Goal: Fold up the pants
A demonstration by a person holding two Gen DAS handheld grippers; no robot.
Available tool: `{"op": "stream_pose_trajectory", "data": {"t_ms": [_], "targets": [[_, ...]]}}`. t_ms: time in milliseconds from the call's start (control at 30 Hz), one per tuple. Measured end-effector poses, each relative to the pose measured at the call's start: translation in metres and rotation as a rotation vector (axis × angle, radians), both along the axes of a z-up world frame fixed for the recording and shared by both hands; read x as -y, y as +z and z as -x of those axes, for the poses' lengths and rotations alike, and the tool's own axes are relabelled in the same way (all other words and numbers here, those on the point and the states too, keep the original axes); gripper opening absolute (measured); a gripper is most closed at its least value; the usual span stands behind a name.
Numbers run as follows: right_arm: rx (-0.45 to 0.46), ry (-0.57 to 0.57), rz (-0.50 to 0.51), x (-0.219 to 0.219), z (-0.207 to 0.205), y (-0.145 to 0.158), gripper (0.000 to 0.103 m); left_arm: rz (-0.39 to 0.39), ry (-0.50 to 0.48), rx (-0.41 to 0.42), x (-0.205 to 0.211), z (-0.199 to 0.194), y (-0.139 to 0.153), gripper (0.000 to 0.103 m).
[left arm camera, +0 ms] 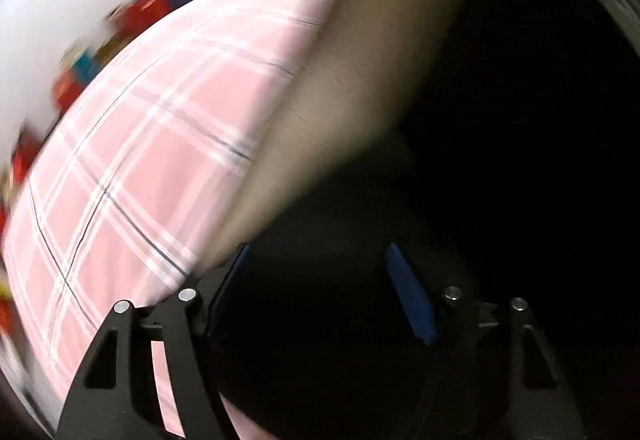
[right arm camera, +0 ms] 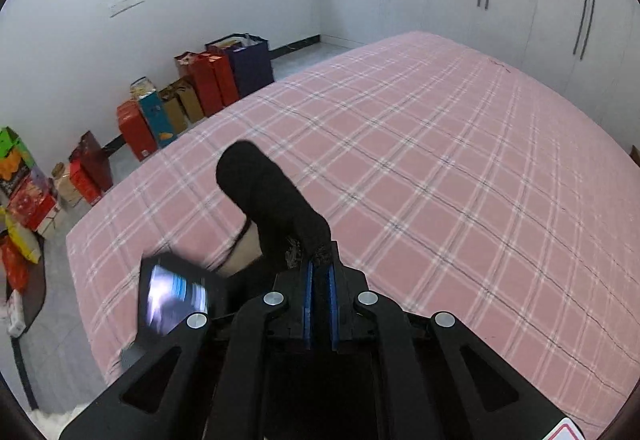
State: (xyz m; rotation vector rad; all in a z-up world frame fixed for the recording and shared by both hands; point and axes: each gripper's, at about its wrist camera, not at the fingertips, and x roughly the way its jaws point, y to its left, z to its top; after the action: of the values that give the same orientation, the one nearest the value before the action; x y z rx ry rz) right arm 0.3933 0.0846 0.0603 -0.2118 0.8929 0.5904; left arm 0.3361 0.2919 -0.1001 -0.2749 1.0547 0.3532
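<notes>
Gripping a bunched edge of the black fabric pants (right arm camera: 276, 207) in my right gripper (right arm camera: 320, 272): its blue pads are pressed almost together, and dark cloth is pinched at their tips. From that pinch the pants are rising as a rolled hump over the pink plaid bed sheet (right arm camera: 440, 167), then dropping toward the lower left, where a pale layer is showing beneath the black one.

My left gripper (left arm camera: 318, 260) is standing partly spread, blue pads well apart. Dark cloth is filling the space ahead of it, but the view is heavily blurred and I cannot tell whether the pads are touching it. A tan, smeared band is crossing that view diagonally; I cannot tell what it is.

Seen from the right wrist, a black device with a lit screen (right arm camera: 176, 296) is sitting just left of my right gripper. Coloured cardboard boxes and bags (right arm camera: 192, 95) are lining the white wall beside the bed.
</notes>
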Motion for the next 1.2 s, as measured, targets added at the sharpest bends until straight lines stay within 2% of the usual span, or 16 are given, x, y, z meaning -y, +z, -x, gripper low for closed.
{"op": "stream_pose_trajectory", "data": {"t_ms": [67, 133, 167, 300, 333, 367, 400, 433, 500, 567, 667, 733, 833, 900, 1033, 1200], "targets": [[-0.031, 0.032, -0.015, -0.012, 0.014, -0.016, 0.005, 0.075, 0.107, 0.007, -0.038, -0.003, -0.001, 0.073], [-0.084, 0.058, -0.031, -0.024, 0.023, -0.038, 0.005, 0.075, 0.158, 0.021, -0.067, 0.006, 0.004, 0.071], [-0.140, 0.084, -0.039, -0.035, 0.032, -0.063, 0.006, 0.067, 0.162, 0.039, -0.082, 0.016, 0.008, 0.071], [-0.347, 0.184, 0.050, -0.077, 0.068, -0.158, 0.022, -0.004, 0.193, 0.033, -0.139, 0.076, 0.022, 0.074], [-0.327, 0.179, 0.061, -0.081, 0.085, -0.170, 0.032, -0.015, 0.182, 0.028, -0.146, 0.090, 0.025, 0.074], [-0.286, 0.184, 0.017, -0.077, 0.096, -0.165, 0.038, -0.028, 0.168, 0.024, -0.150, 0.100, 0.028, 0.074], [-0.293, 0.189, -0.025, -0.073, 0.101, -0.160, 0.048, -0.046, 0.145, 0.021, -0.150, 0.112, 0.033, 0.074], [-0.318, 0.174, -0.087, -0.062, 0.105, -0.151, 0.048, -0.049, 0.126, 0.026, -0.144, 0.120, 0.038, 0.075], [-0.298, 0.120, -0.136, -0.035, 0.106, -0.135, 0.045, -0.027, 0.076, 0.044, -0.136, 0.132, 0.044, 0.078], [-0.235, 0.020, -0.130, 0.012, 0.105, -0.119, 0.045, 0.032, -0.005, 0.067, -0.106, 0.132, 0.052, 0.079], [-0.227, -0.144, -0.106, 0.089, 0.107, -0.113, 0.046, 0.130, -0.147, 0.061, -0.052, 0.121, 0.048, 0.084], [-0.230, -0.259, -0.072, 0.144, 0.113, -0.114, 0.046, 0.142, -0.181, 0.025, -0.020, 0.113, 0.035, 0.085], [-0.258, -0.492, -0.024, 0.252, 0.139, -0.116, 0.046, 0.061, -0.130, -0.108, -0.004, 0.094, -0.011, 0.086], [-0.266, -0.631, -0.025, 0.316, 0.161, -0.115, 0.046, 0.097, -0.103, -0.063, -0.012, 0.098, -0.017, 0.088], [-0.254, -0.948, -0.039, 0.450, 0.218, -0.111, 0.048, 0.021, -0.049, -0.058, -0.009, 0.113, 0.010, 0.086], [-0.212, -1.250, -0.039, 0.567, 0.286, -0.113, 0.058, -0.133, -0.081, 0.017, 0.032, 0.138, 0.059, 0.090]]}}
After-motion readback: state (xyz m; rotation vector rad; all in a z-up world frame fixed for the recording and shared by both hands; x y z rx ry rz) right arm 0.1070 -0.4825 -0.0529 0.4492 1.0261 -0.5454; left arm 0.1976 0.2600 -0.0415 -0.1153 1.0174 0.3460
